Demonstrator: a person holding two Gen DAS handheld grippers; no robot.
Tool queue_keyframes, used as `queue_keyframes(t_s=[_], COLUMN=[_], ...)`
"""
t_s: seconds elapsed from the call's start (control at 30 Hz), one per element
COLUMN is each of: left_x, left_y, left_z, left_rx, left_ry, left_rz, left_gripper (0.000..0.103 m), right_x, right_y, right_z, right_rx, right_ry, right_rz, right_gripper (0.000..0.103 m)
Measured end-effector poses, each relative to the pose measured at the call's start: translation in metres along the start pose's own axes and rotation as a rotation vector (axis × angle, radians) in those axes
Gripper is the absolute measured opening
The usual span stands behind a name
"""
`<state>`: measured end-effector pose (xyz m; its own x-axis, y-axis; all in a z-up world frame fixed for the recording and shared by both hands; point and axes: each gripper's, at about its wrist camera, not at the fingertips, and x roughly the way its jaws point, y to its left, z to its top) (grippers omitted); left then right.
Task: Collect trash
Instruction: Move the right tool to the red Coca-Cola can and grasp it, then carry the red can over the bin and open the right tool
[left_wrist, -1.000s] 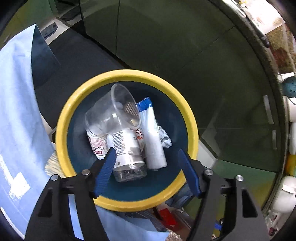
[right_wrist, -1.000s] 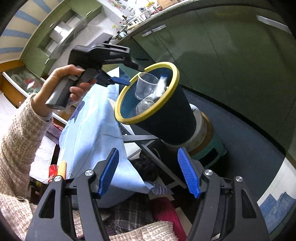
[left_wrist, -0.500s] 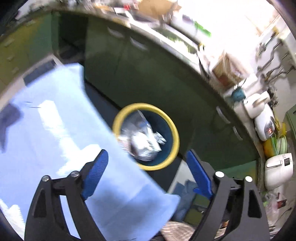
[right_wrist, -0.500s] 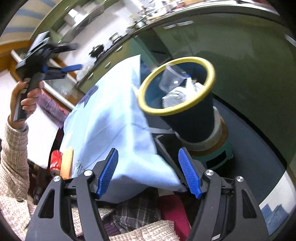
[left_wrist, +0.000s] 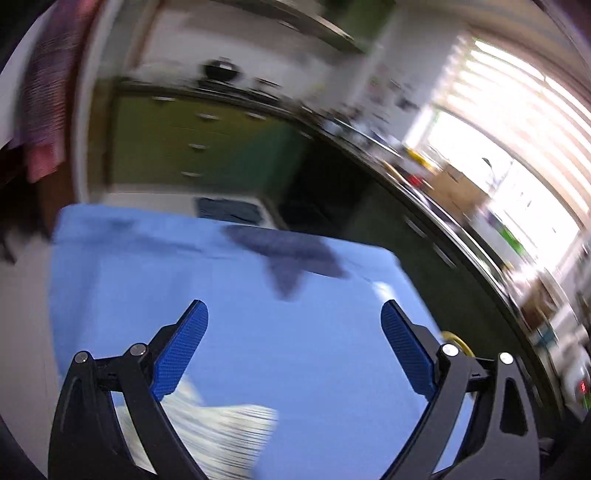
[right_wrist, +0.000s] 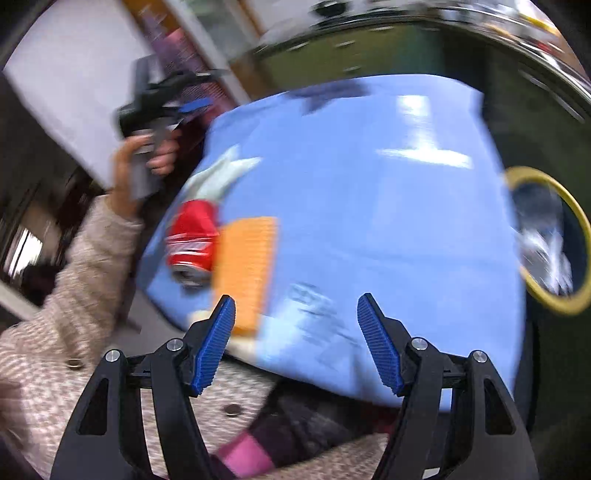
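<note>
The right gripper (right_wrist: 295, 338) is hanging over the near edge of the desk (right_wrist: 369, 221), its fingers (right_wrist: 216, 345) wide apart and holding nothing, likely getting ready for more trash. The red can (right_wrist: 192, 243) is lying on its side in the left middle of the frame, touching an orange card (right_wrist: 245, 271), up and left of those fingers. The bin (right_wrist: 550, 240) with the yellow rim is sitting at the right edge, already holding trash. The left gripper (left_wrist: 293, 352) is also spread open and empty
</note>
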<state>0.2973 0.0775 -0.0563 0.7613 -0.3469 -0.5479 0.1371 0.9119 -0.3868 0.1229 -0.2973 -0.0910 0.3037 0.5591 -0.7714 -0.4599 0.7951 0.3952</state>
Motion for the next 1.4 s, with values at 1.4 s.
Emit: queue_keyframes(t_s=[1.4], left_x=[-0.004], left_y=[0.086], left_z=[-0.019], left_rx=[-0.091], left_ry=[-0.176], left_rz=[0.154], left_gripper=[0.093], right_x=[0.236], right_y=[0.116], right_z=[0.098], right_rx=[-0.168], right_ry=[0.633], right_rz=[-0.153], right_gripper=[0.074])
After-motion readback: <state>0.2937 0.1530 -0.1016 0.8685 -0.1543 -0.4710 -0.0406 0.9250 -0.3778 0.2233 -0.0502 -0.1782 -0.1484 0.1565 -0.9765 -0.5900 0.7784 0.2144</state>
